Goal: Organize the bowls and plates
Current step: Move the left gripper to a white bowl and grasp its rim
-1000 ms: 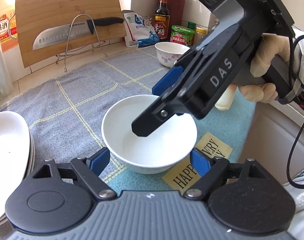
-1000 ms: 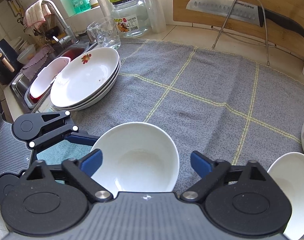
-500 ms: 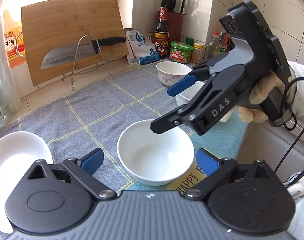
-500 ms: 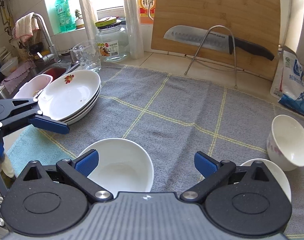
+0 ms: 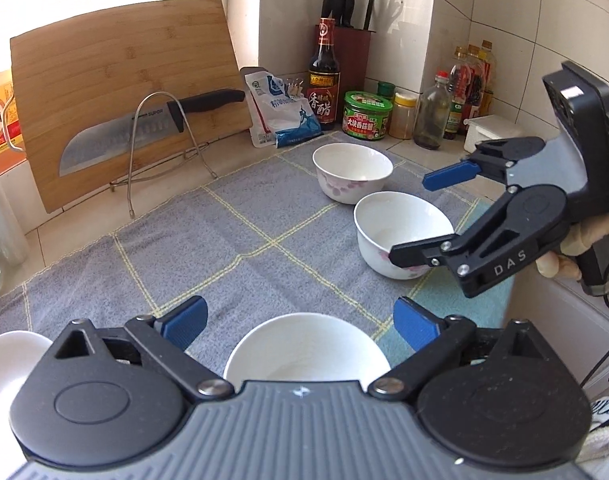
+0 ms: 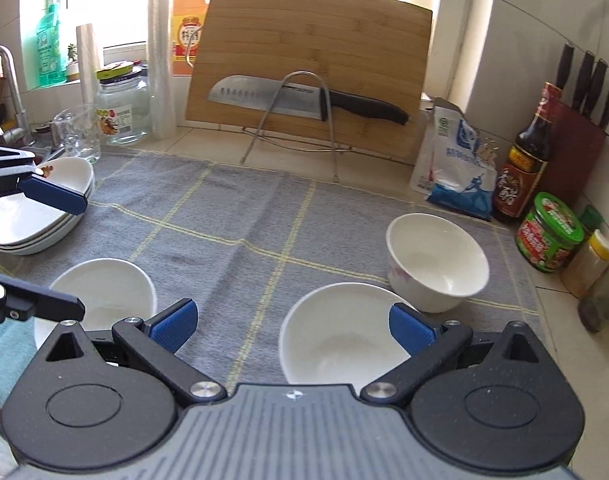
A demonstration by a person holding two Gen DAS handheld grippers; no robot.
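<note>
Three white bowls sit on the grey checked cloth point(image 6: 240, 216). A plain bowl point(image 5: 304, 348) lies just below my open, empty left gripper point(image 5: 300, 320); it also shows in the right wrist view point(image 6: 104, 292). A floral bowl point(image 5: 400, 232) point(image 6: 340, 336) sits under my open, empty right gripper point(image 6: 292, 322), seen from the left wrist point(image 5: 420, 220). Another floral bowl point(image 5: 352, 172) point(image 6: 436, 260) stands behind it. A stack of white plates point(image 6: 36, 208) rests at the cloth's left edge.
A bamboo cutting board point(image 6: 312, 68) with a knife point(image 6: 304, 100) on a wire stand leans at the back. Sauce bottle point(image 6: 524, 160), green jar point(image 6: 552, 232), salt bag point(image 6: 456, 160) and knife block line the right. Glass jar point(image 6: 120, 108) and sink tap stand at left.
Both grippers have pulled back and up from the plain bowl. The right gripper has swung right, now over the floral bowl. The left gripper stays open above the plain bowl.
</note>
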